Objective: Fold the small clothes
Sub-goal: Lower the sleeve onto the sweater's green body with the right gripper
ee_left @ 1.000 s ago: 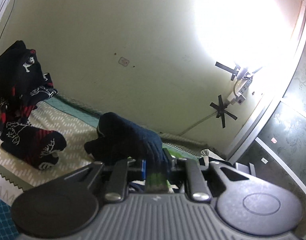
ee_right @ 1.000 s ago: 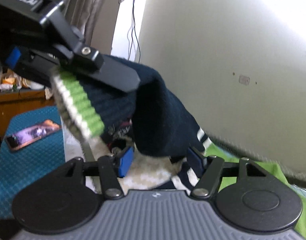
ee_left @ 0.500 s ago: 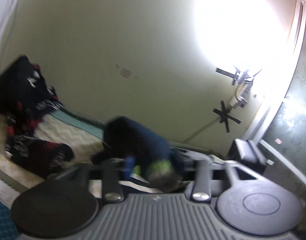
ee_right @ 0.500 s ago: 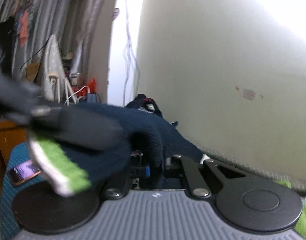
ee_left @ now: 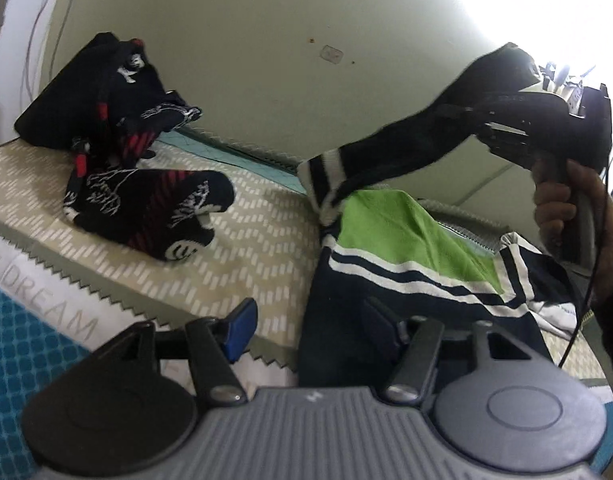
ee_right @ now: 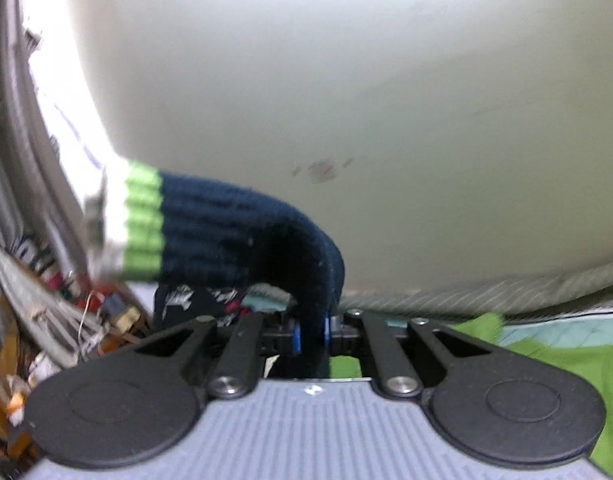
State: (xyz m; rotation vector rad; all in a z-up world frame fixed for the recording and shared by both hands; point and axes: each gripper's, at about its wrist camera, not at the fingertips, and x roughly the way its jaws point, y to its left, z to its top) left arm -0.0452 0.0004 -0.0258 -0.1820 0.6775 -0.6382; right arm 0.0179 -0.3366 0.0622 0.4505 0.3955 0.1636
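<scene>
right hand-held gripper [ee_right: 311, 330]: pads pressed together, pinching the navy knit sock with the green-and-white striped cuff [ee_right: 226, 232]; cuff sticks out to the left of frame, in the air

same sock, left wrist view: it hangs from that gripper [ee_left: 482, 120] at upper right, drooping down-left toward frame centre [ee_left: 406, 152]

left hand-held gripper [ee_left: 310, 326]: jaws spread, just been opening, nothing between the blue pads; lower centre, over the bed

bed cover [ee_left: 246, 248]: beige with white dashes

navy and lime-green garment with white stripes [ee_left: 390, 236]: lying on the bed, right of centre

black socks with red and white print [ee_left: 146, 208]: left side, on the bed
</scene>
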